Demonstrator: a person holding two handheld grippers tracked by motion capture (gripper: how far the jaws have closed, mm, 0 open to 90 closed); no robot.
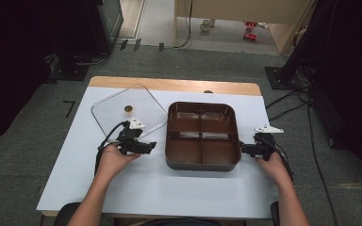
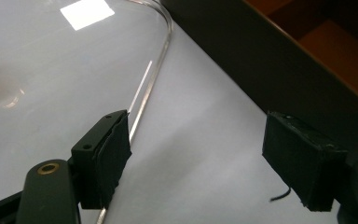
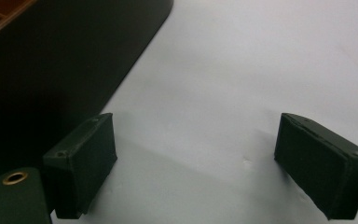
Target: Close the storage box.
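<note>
A dark brown tray (image 1: 202, 165) with four compartments sits in the middle of the white table top (image 1: 169, 193). A clear square lid (image 1: 111, 112) with a small gold knob (image 1: 128, 109) lies flat to its left. My left gripper (image 1: 151, 146) is held between the lid and the tray, open, with nothing between its jaws. In the left gripper view the lid's rim (image 2: 161, 56) runs past the left jaw and the tray's wall (image 2: 261, 60) rises at the right. My right gripper (image 1: 243, 149) is open beside the tray's right front corner, and the tray's wall (image 3: 65, 60) stands at its left.
The table's wooden back edge (image 1: 169, 84) shows beyond the white sheet. Grey carpet with cables (image 1: 292, 101) surrounds the table. Dark stands (image 1: 283, 75) are at the back right and back left.
</note>
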